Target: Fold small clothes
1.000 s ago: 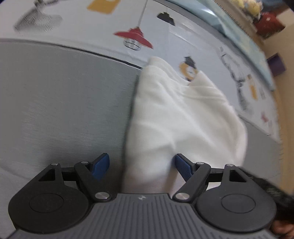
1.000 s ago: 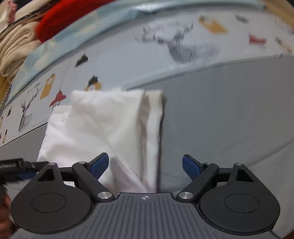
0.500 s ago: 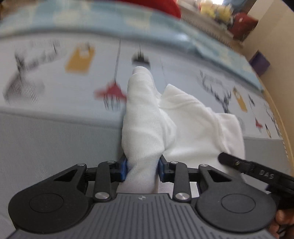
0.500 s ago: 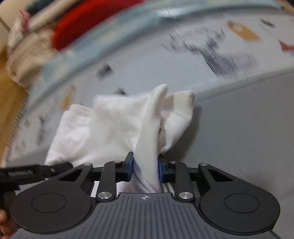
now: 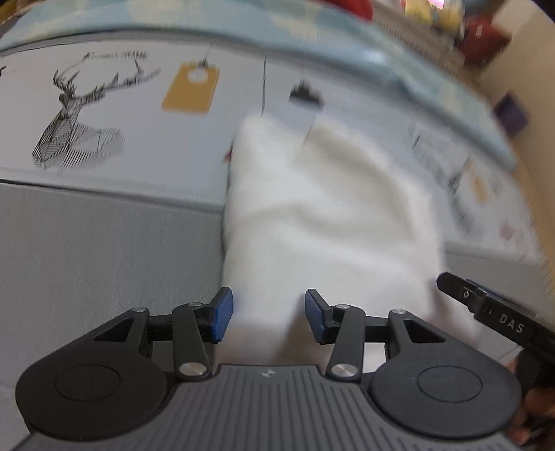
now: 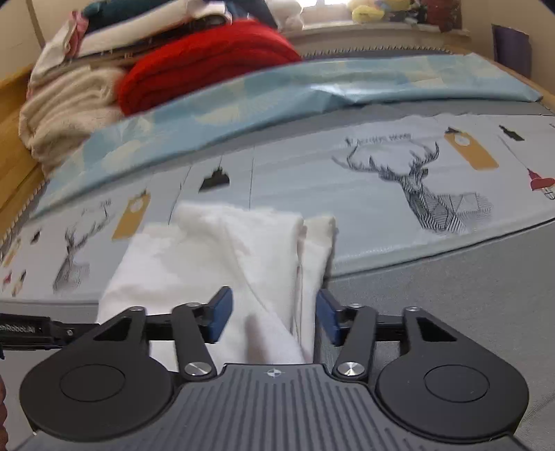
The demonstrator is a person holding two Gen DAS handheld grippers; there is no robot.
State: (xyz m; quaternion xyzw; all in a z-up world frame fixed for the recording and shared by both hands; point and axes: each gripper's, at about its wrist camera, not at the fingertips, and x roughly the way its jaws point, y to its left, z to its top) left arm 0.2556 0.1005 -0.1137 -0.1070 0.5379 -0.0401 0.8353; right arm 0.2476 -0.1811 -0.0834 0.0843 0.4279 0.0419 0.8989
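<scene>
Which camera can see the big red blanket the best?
The right wrist view. There the red blanket lies in plain sight on the pile of folded bedding behind the white garment. The left wrist view is blurred and catches only a sliver of red at its top edge.

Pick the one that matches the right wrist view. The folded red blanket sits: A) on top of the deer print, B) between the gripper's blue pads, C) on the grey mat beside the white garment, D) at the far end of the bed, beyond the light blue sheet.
D: the red blanket lies past the light blue sheet, far beyond the white garment.
</scene>
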